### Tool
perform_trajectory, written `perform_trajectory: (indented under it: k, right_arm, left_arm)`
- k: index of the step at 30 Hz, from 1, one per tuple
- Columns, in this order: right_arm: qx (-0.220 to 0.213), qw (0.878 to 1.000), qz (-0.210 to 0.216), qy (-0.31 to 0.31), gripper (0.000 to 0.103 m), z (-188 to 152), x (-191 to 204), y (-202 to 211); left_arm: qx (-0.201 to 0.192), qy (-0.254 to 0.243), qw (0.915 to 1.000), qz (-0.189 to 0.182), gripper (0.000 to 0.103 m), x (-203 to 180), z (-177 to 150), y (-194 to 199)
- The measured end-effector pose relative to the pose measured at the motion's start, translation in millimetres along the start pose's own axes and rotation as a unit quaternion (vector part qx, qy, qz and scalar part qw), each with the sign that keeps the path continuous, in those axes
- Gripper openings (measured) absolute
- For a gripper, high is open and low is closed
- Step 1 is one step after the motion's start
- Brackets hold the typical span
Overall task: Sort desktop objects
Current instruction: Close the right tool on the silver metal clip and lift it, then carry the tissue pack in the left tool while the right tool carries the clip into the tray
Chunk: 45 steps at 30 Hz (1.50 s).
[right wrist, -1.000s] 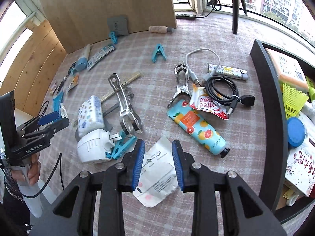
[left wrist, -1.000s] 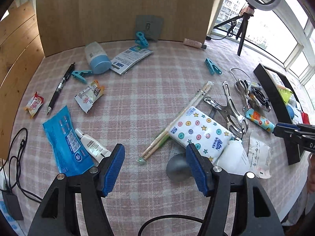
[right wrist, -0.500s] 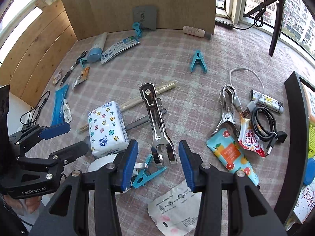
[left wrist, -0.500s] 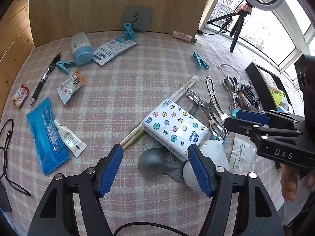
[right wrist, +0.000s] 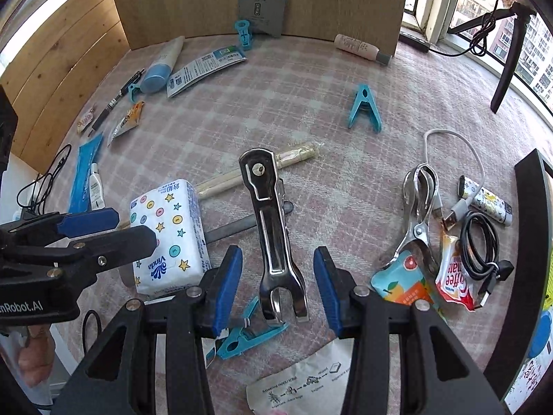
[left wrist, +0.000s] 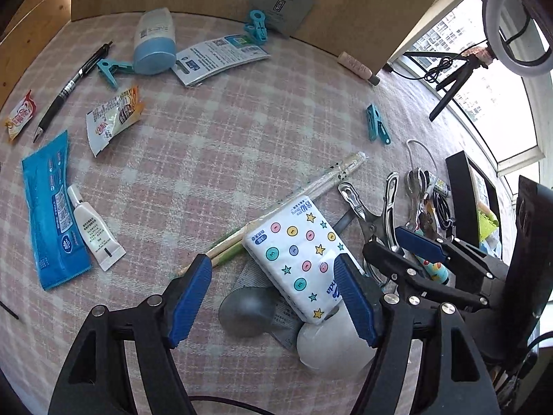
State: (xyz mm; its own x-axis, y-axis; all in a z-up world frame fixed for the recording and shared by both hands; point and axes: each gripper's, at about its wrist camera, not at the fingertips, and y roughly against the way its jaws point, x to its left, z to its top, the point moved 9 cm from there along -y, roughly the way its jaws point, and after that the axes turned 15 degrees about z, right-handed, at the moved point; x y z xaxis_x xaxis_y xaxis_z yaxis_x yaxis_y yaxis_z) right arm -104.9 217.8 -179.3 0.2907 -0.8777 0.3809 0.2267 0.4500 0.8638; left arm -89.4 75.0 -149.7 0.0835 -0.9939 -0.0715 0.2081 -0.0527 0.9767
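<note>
Right now the right hand-held gripper (right wrist: 278,278) hangs low over the bench (right wrist: 311,79) with its jaws spread wide, straddling the forked end of a big steel clamp (right wrist: 274,231) that lies between the blue pads without touching either. The left hand-held gripper (left wrist: 273,297) is spread as well, its pads bracketing the near end of the star-printed tissue pack (left wrist: 299,254), nothing pinched yet.

Taking the tissue pack as the landmark: the steel clamp lies just beside it on the window side, a pair of chopsticks (right wrist: 255,173) runs out from behind it, a white rounded object (left wrist: 331,342) sits partly tucked under its near edge, and a teal clothes peg (right wrist: 247,337) lies on the near side, below the clamp's fork.

The step looks like picking up the clamp for sorting. To do it well, I'd lower the right pads squarely onto the clamp's narrow waist, above the fork, so the polished metal doesn't pivot or slip, and keep clear of the peg. The two grippers are close together; lifting straight up avoids a knock.
</note>
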Motion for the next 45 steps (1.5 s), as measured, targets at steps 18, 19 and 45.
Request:
perform_trajectory:
  k: [18,19,45]
  right_arm:
    - [-0.010,0.999,-0.044,-0.022,0.033,-4,-23,2]
    - [-0.011,0.999,-0.044,-0.026,0.031,-5,-24,3]
    - [-0.074,0.995,-0.036,-0.060,0.025,-15,6,51]
  left_arm:
    - [0.045,-0.038,0.9977,0.035,0.071,-39,10,-26]
    - [0.041,-0.045,0.9973,0.042,0.071,-41,9,-27]
    - [-0.043,-0.078,0.9924,0.085,0.049,-32,10,5]
